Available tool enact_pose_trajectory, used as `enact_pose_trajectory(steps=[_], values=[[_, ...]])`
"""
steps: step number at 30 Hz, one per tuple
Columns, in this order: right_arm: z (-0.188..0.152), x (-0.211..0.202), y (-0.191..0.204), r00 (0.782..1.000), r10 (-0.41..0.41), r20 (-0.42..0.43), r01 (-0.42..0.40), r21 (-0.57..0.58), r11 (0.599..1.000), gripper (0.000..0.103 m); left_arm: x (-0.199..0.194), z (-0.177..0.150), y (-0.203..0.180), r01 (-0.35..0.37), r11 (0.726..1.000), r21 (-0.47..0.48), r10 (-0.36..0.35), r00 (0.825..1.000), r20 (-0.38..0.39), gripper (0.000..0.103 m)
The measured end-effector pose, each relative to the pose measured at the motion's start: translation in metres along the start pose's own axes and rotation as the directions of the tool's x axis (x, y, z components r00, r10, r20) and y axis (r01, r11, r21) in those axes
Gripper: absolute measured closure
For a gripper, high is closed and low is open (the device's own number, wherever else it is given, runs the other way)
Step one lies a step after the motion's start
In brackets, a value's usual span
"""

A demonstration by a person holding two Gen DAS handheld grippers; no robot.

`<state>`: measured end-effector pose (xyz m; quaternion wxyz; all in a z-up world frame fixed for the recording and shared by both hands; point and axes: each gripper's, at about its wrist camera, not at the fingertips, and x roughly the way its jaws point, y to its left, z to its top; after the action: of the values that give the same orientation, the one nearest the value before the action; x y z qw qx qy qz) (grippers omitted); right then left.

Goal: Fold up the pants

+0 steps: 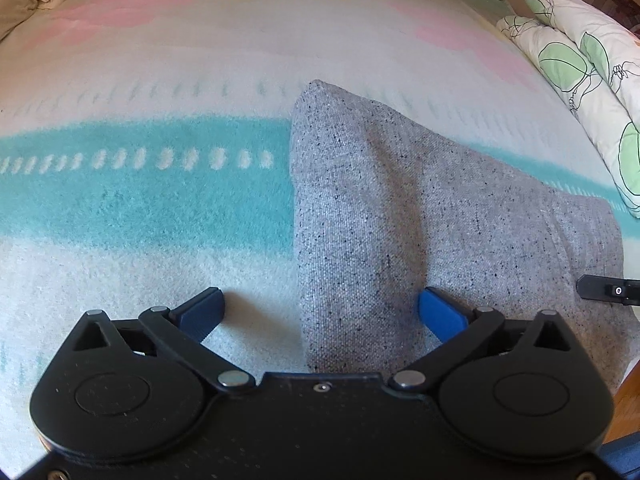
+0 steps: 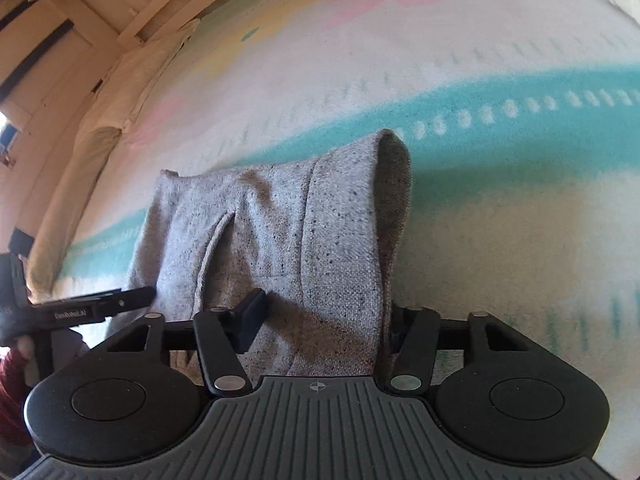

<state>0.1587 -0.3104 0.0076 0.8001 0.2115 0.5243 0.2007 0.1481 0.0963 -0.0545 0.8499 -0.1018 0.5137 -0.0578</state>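
Observation:
Grey speckled pants [image 1: 400, 208] lie folded on a bed with a white, teal and pink blanket [image 1: 140, 200]. My left gripper [image 1: 320, 312] is open, its blue pads [image 1: 440, 316] astride the near left edge of the pants. In the right wrist view the pants [image 2: 280, 232] lie in a folded stack with a raised fold on the right. My right gripper [image 2: 324, 320] is open, its jaws astride the near right part of the stack; its right finger is hidden behind the cloth. The left gripper's finger [image 2: 100, 300] shows at the stack's left.
Leaf-print pillows [image 1: 580, 64] lie along the right of the bed. A beige pillow [image 2: 80, 184] lies at the bed's left edge in the right wrist view, with a wooden bed frame [image 2: 120, 20] behind it. Wooden floor [image 1: 628, 400] shows past the bed's near right edge.

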Motion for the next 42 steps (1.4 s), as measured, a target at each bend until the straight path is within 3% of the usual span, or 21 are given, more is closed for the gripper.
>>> enact_pose_trajectory(steps=[3,4,5,6,7,9,14,16,21,26,27,28,29,31,32,34,35,37,42], values=[[0.0,-0.003,-0.007,0.998,0.055,0.011,-0.056,0.066,0.996,0.075,0.001,0.002,-0.002,0.009,1.0,0.0,-0.009,1.0,-0.008,0.004],[0.0,-0.005,-0.003,0.998,0.052,0.016,-0.053,0.053,0.997,0.076,-0.002,0.003,-0.002,0.025,1.0,-0.008,-0.025,1.0,0.007,0.021],[-0.001,-0.008,0.004,0.999,0.04,0.024,-0.04,0.02,0.999,0.077,-0.007,0.003,-0.002,0.074,0.997,-0.009,-0.073,0.997,0.021,0.052],[-0.001,-0.01,0.014,0.999,0.02,0.032,-0.019,-0.024,1.0,0.078,-0.011,0.004,-0.001,0.143,0.989,-0.025,-0.142,0.99,0.018,0.066],[-0.002,-0.013,0.023,0.999,-0.003,0.039,0.006,-0.064,0.998,0.078,-0.016,0.005,-0.002,0.138,0.989,-0.048,-0.137,0.99,0.031,0.072],[-0.001,-0.017,0.036,0.998,-0.019,0.059,0.025,-0.098,0.995,0.079,-0.025,0.003,-0.008,0.114,0.994,0.0,-0.113,0.992,0.058,0.079],[0.013,-0.027,0.063,0.994,0.017,0.108,-0.001,-0.148,0.989,0.08,-0.052,0.005,-0.011,0.116,0.993,0.023,-0.118,0.982,0.144,0.081],[0.028,-0.022,0.08,0.991,0.031,0.128,-0.006,-0.189,0.982,0.08,-0.063,0.016,-0.009,0.085,0.996,0.034,-0.09,0.976,0.199,0.081],[0.087,0.013,0.123,0.985,0.082,0.151,-0.043,-0.249,0.967,0.08,-0.076,0.073,0.01,0.002,1.0,0.013,-0.005,0.955,0.297,0.081],[0.145,0.066,0.143,0.982,0.106,0.156,-0.064,-0.252,0.966,0.079,-0.063,0.135,0.037,-0.072,0.997,0.002,0.068,0.949,0.309,0.078],[0.152,0.08,0.141,0.984,0.087,0.158,-0.047,-0.241,0.969,0.074,-0.055,0.142,0.044,-0.1,0.995,-0.003,0.097,0.952,0.289,0.074],[0.157,0.093,0.137,0.986,0.015,0.166,0.021,-0.215,0.976,0.071,-0.045,0.147,0.052,-0.141,0.99,-0.02,0.142,0.954,0.265,0.063],[0.16,0.106,0.136,0.98,-0.087,0.178,0.122,-0.193,0.974,0.068,-0.035,0.149,0.06,-0.193,0.98,-0.05,0.199,0.952,0.232,0.064],[0.16,0.119,0.134,0.945,-0.25,0.212,0.291,-0.195,0.936,0.068,-0.02,0.147,0.071,-0.284,0.953,-0.101,0.298,0.939,0.171,0.07],[0.159,0.12,0.133,0.939,-0.264,0.22,0.308,-0.196,0.931,0.068,-0.021,0.145,0.078,-0.306,0.943,-0.127,0.324,0.934,0.152,0.07],[0.159,0.113,0.136,0.95,-0.234,0.208,0.27,-0.162,0.949,0.068,-0.027,0.143,0.081,-0.285,0.943,-0.175,0.311,0.939,0.148,0.07],[0.158,0.107,0.139,0.955,-0.209,0.21,0.243,-0.154,0.958,0.068,-0.037,0.14,0.082,-0.26,0.949,-0.179,0.29,0.943,0.165,0.069],[0.155,0.095,0.153,0.955,-0.181,0.235,0.228,-0.19,0.955,0.068,-0.052,0.138,0.073,-0.275,0.948,-0.163,0.303,0.934,0.187,0.067],[0.134,0.069,0.185,0.958,-0.174,0.227,0.235,-0.276,0.932,0.068,-0.094,0.124,0.048,-0.281,0.945,-0.167,0.317,0.913,0.256,0.043]])
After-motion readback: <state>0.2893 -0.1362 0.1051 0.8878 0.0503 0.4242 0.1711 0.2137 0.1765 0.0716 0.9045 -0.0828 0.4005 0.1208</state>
